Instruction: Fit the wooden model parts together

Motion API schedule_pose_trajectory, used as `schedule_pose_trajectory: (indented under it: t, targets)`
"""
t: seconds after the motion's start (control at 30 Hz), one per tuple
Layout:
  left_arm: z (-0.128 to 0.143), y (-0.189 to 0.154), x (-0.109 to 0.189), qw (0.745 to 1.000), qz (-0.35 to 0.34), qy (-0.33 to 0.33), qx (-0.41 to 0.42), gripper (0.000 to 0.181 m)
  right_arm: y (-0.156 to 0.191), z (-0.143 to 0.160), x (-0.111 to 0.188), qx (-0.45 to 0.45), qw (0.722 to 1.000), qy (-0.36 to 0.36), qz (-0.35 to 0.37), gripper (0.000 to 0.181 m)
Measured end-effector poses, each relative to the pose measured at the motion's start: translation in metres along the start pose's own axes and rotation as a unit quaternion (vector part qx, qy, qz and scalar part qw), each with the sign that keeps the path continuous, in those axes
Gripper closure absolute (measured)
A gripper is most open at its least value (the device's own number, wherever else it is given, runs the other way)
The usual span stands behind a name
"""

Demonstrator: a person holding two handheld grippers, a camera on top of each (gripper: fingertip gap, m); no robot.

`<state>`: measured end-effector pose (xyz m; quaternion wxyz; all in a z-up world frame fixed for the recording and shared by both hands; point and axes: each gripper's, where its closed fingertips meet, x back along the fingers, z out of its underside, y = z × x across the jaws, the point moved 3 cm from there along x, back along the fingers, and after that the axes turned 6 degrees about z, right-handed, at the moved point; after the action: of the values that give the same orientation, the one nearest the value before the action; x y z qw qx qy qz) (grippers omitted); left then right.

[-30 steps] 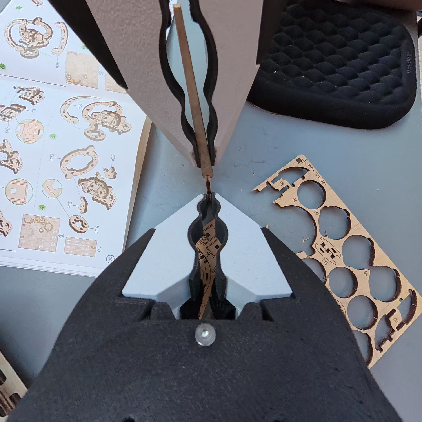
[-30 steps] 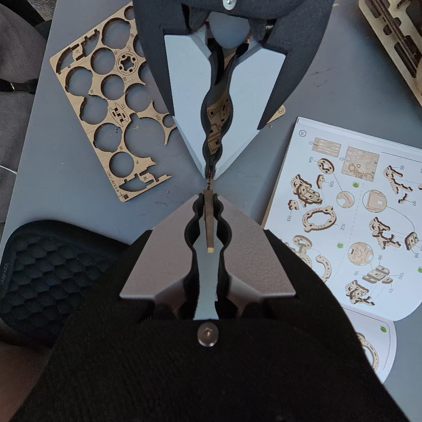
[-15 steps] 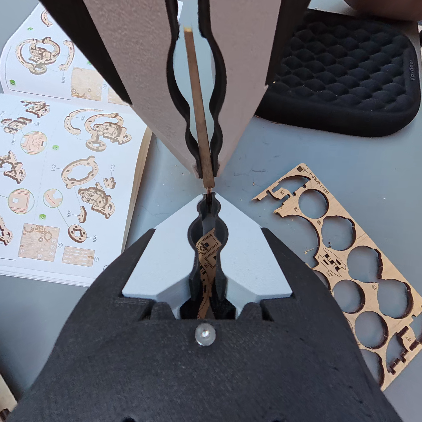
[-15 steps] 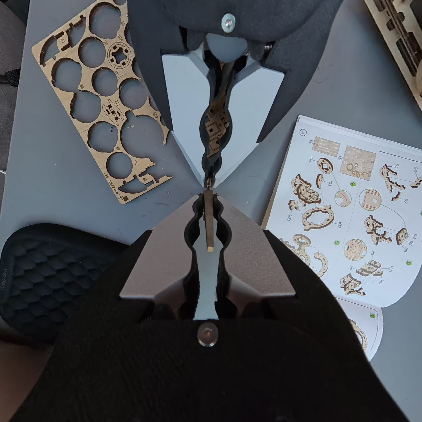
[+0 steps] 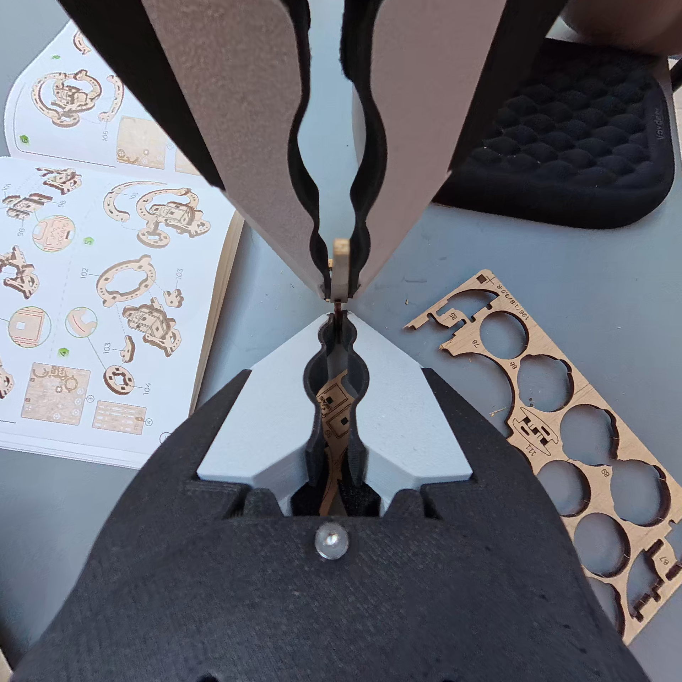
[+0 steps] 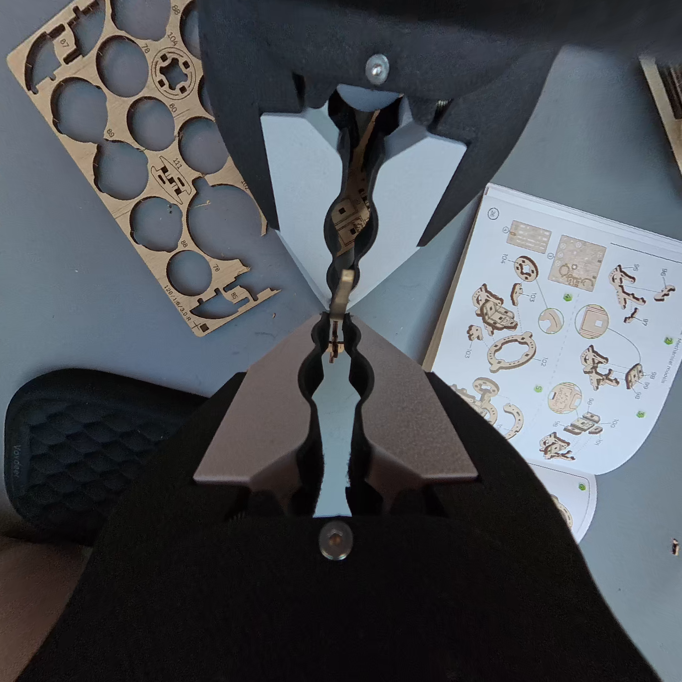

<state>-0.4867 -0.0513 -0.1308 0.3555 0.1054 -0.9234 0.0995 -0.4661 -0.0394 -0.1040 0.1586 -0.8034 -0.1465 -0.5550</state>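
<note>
My left gripper [image 5: 336, 315], with light blue fingers [image 6: 295, 184], is shut on a thin engraved wooden panel [image 5: 334, 406] held edge-on between its pads. The panel also shows in the right wrist view [image 6: 350, 217]. My right gripper [image 6: 335, 317], with grey-brown fingers [image 5: 251, 129], faces it tip to tip. It is shut on a small wooden strip [image 6: 343, 295] that pokes forward over the left fingertips. A notched wooden end [image 6: 334, 345] shows between the right pads. In the left wrist view the strip [image 5: 340, 265] meets the panel's edge at the tips.
A grey table [image 5: 479, 258] lies below. An open instruction booklet [image 5: 92, 295] [image 6: 553, 332] lies on one side and a punched-out plywood sheet [image 5: 476, 345] [image 6: 171, 181] on the other. A black honeycomb cushion [image 5: 572, 147] [image 6: 92, 443] sits beyond. More wooden sheets [image 6: 664, 92] lie at the edge.
Both grippers have come closer to the table and each other. The strip in the right gripper, which lay back between its fingers, now sticks forward past the tips toward the left gripper.
</note>
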Motion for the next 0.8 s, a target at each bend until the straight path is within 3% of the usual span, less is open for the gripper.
schedule_pose_trajectory:
  t: [0.6,0.8]
  targets:
    - [0.0012,-0.0023,0.0009,1.000,-0.006,0.010,0.004,0.181,0.0013,-0.0010,-0.0013,0.009,0.998,-0.053,-0.014,0.175]
    - [0.0008,-0.0032,0.0005,1.000,-0.003,0.013,0.002,0.181,0.0011,-0.0064,0.0051,0.000,0.997,-0.079,-0.021,0.156]
